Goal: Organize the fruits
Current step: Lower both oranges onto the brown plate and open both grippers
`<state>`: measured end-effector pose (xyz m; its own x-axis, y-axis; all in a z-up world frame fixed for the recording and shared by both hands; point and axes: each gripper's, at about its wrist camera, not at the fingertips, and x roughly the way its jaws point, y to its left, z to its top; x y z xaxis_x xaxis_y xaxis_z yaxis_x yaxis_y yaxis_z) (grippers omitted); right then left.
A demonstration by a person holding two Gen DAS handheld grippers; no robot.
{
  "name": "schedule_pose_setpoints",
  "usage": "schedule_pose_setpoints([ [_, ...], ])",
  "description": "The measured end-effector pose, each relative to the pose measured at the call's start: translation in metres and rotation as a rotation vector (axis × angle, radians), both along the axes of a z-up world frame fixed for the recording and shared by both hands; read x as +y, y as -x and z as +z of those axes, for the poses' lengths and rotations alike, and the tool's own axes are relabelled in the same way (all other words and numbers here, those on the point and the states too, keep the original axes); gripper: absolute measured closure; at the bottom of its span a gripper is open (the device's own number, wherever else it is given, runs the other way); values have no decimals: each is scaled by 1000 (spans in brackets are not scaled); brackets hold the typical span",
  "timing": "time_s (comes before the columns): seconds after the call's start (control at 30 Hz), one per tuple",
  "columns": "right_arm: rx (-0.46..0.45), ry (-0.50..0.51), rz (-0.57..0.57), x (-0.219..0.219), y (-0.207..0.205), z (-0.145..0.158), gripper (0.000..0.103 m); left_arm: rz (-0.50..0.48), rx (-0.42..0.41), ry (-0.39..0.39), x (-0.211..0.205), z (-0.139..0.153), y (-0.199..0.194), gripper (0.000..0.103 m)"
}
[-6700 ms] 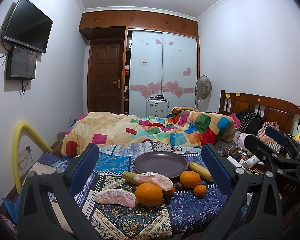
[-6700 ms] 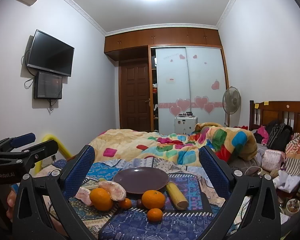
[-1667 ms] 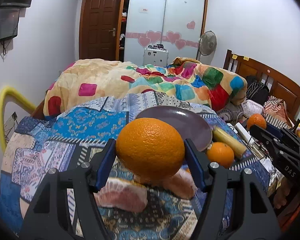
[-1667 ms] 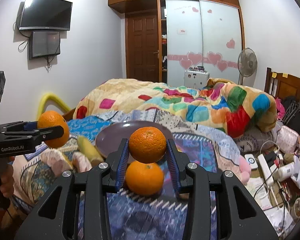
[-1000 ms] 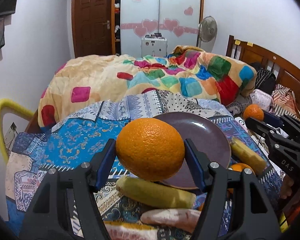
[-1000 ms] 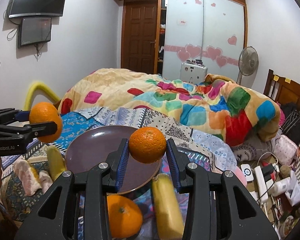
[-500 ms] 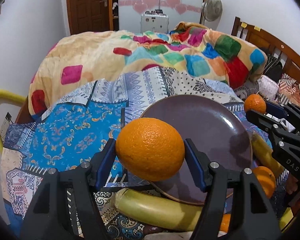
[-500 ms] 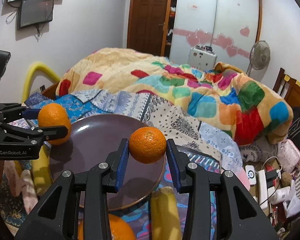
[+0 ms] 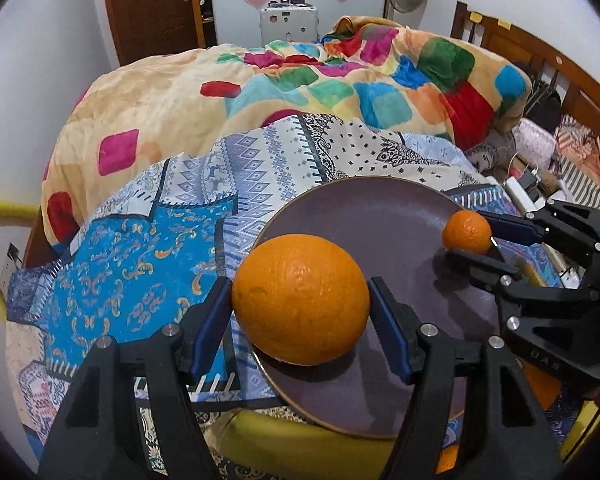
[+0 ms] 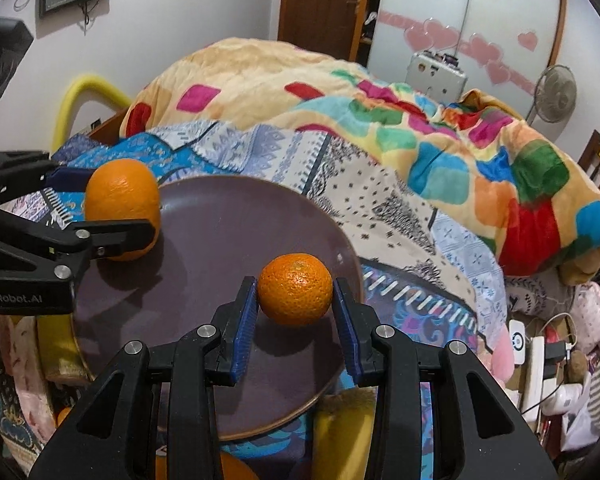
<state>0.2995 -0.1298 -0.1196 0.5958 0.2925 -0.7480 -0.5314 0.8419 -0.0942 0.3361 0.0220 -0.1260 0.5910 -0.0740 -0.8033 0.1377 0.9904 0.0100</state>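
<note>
Two oranges are up off the bed, one in each of our grippers, and both hang over the dark brown plate (image 9: 384, 216) that lies on the patterned blue bedspread (image 9: 132, 256). Our left gripper (image 9: 300, 312) has its blue pads pressed against the sides of the large orange (image 9: 300, 300), the fingers standing fairly wide apart because the fruit fills the whole gap; seen from the left wrist, this orange sits over the plate's near left edge. Our right gripper (image 10: 296, 304) is closed much narrower on the small orange (image 10: 296, 288), its pads touching both sides, and in the right wrist view that orange hangs above the right part of the plate. From the left wrist we see the right gripper reaching in from the right side with the small orange over the plate's far right rim, well apart from the large one. We cannot tell whether either orange touches the plate. Just beside the plate's near edge lies a yellow-green banana (image 9: 300, 444), partly hidden under the gripper, and a second banana (image 10: 340, 428) shows in the right wrist view below the plate. Behind the plate a quilt (image 9: 260, 92) with coloured squares is heaped across the bed.
</note>
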Motion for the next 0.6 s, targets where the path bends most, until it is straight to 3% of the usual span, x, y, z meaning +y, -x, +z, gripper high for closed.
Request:
schedule_pose_setpoints([
  [0.3,40,23,24,5,0,-4,68,-10,12,7,-1,-2,-3,33],
  [0.43,12,10,18,2,4,2,51,1,5,17,1,2,3,27],
  [0.6,-49,13,13,-3,14,16,50,11,-29,44,6,17,19,26],
])
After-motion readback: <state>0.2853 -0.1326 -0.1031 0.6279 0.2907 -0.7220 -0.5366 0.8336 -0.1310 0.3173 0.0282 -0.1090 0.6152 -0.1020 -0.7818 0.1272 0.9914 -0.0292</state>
